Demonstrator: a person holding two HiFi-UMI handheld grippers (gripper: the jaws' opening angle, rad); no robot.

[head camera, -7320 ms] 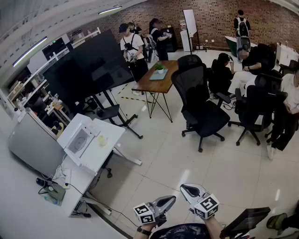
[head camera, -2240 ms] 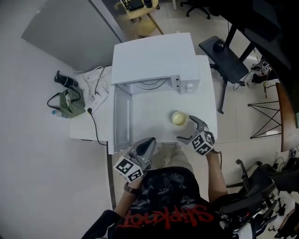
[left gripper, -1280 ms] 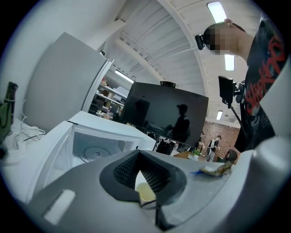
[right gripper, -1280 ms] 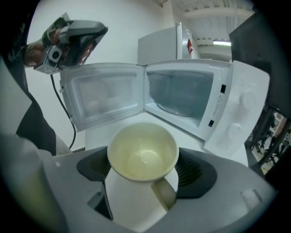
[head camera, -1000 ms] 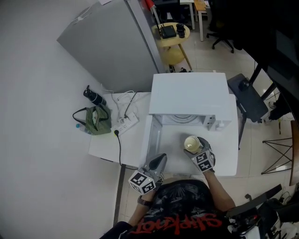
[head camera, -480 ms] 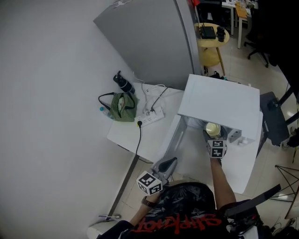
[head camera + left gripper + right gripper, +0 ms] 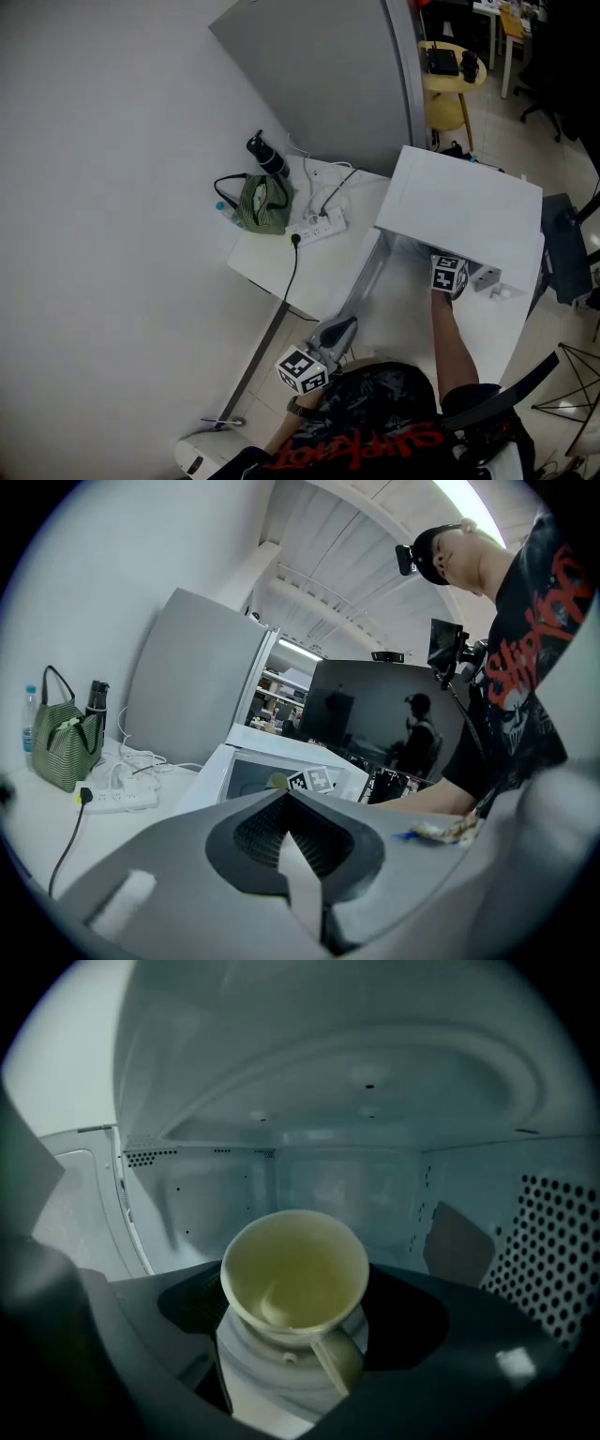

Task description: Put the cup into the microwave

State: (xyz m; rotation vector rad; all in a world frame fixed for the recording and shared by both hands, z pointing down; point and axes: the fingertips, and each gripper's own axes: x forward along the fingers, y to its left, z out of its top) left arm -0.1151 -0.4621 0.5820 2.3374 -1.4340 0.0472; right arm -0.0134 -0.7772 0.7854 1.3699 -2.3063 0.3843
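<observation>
Cup [image 7: 295, 1274] is gripped between the right gripper's [image 7: 448, 274] jaws, inside the microwave [image 7: 464, 211], whose door [image 7: 361, 281] stands open. Left gripper [image 7: 330, 337] hangs off the table's [image 7: 272, 258] near edge, jaws closed on nothing. Left to do, I judge: set the cup down and release it.

The microwave [image 7: 328, 1180] cavity stands open, roomy around the cup [image 7: 295, 1279].
</observation>
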